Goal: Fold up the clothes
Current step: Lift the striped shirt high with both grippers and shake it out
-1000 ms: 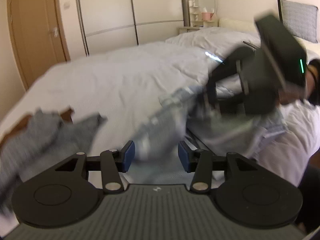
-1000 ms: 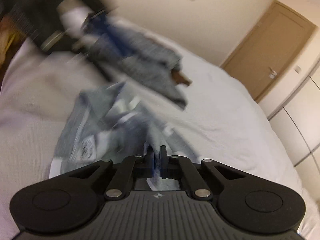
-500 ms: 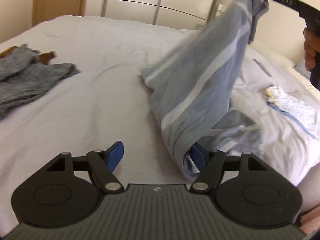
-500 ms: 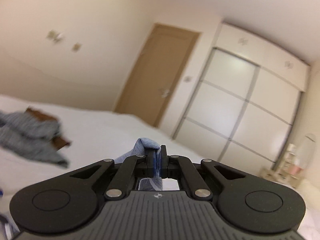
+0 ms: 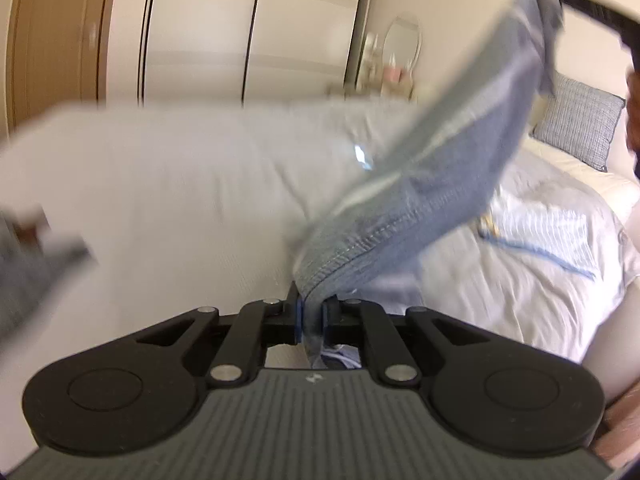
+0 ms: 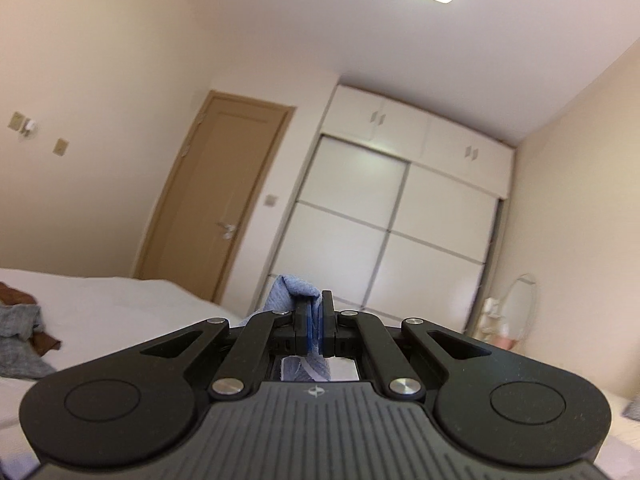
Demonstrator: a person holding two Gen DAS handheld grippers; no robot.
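Denim-blue garment (image 5: 436, 184) hangs stretched in the air above the white bed (image 5: 168, 184), running from my left gripper (image 5: 311, 312) up to my right gripper (image 5: 592, 8) at the far upper corner. I see the left fingers clamped on its stitched hem, cloth pinched between the blue pads. My right gripper (image 6: 315, 320) has its fingers pressed together on a bunched corner of the garment (image 6: 292, 292) that pokes out just past the tips. Beyond the left fingers lies a striped cloth (image 5: 540, 236), possibly another piece of clothing; blur hides detail.
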